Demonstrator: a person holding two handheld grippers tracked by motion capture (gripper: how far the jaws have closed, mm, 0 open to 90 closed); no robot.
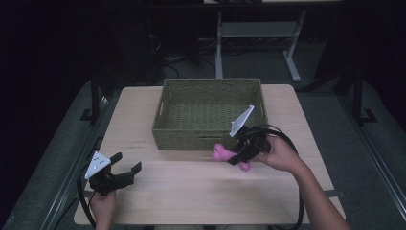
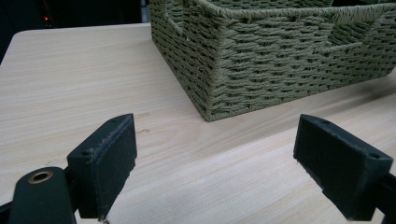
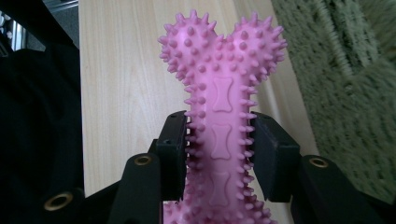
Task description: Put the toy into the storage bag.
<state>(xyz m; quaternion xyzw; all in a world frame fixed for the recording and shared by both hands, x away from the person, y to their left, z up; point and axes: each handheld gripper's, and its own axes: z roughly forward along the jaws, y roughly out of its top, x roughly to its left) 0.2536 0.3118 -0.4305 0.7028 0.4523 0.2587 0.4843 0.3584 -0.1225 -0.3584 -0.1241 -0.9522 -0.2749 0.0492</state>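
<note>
Pale wood surface (image 1: 191, 191); right tongs (image 1: 238, 157) clamp pink bone toy (image 1: 222, 154) mid-shaft, just before basket (image 1: 208, 136); left tongs (image 1: 125, 168) agape, idle.

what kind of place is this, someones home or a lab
Most likely a lab or workshop set up for recording, not a home: a bare wooden table in a dark room, cables lying on the floor behind it, and another metal-framed desk at the back.

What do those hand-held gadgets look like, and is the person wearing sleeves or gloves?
Both are black. The left gripper and the right gripper each carry a grey three-cornered plate on top and trail a black cable. Their fingers are blocky black pads, with brass-coloured rivets at the joints. The forearms and hands are bare: no sleeves or gloves.
</note>
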